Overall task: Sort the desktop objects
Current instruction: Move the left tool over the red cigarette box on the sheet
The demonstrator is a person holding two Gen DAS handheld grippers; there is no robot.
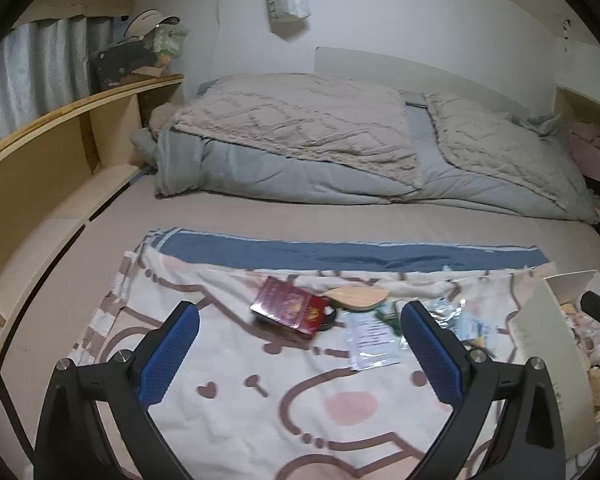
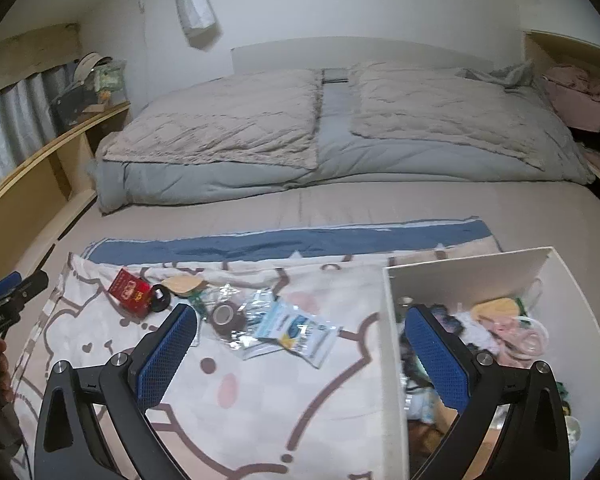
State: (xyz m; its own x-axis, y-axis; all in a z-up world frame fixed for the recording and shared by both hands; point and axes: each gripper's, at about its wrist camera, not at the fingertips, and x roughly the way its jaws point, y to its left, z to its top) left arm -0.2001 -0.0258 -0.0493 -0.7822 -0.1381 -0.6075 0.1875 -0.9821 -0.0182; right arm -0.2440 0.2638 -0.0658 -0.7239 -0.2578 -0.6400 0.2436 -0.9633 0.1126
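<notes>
On cartoon blanket (image 2: 260,400) spread over bed: red box (image 2: 130,292), tape roll (image 2: 224,314), clear packets (image 2: 296,330) near far edge, unsorted. White bin (image 2: 392,320) at right edge, part-filled. Left claw (image 1: 300,344), right claw (image 2: 300,344): both released, empty, hovering. Judged step: between picks; next needs descent onto item. Bedroom; folded quilt (image 2: 340,136) beyond.
</notes>
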